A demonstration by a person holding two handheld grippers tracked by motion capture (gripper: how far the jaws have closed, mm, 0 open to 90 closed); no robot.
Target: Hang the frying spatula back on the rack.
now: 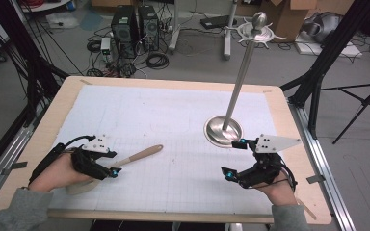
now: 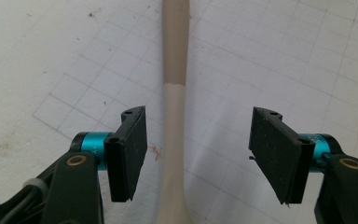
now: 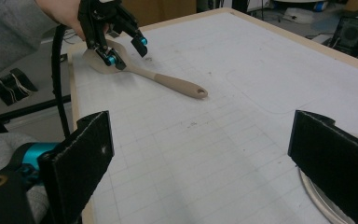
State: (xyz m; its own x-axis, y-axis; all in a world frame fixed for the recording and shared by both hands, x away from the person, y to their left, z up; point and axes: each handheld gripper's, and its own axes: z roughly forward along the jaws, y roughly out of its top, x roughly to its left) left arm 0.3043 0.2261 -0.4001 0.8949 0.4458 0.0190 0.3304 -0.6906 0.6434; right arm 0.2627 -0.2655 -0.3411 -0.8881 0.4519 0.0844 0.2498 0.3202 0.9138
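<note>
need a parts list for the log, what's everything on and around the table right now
spoon: 1, beige, lying on the mat at left, handle between the left gripper's jaws, not pressed
stand: 1, silver, upright pole on round base, right of the mat
mat: 1, white gridded, covering the table
table: 1, light wood
computer towers: 2, black, floor behind
left gripper: 1, black, open
right gripper: 1, black, open beside the stand's base

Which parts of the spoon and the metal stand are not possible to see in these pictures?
- Spoon bowl: high view, mostly hidden under the left gripper and hand.
- Spoon bowl: left gripper view, cut off by the bottom edge.
- Metal stand base: right gripper view, hidden behind the right gripper, cut by the edge.
</note>
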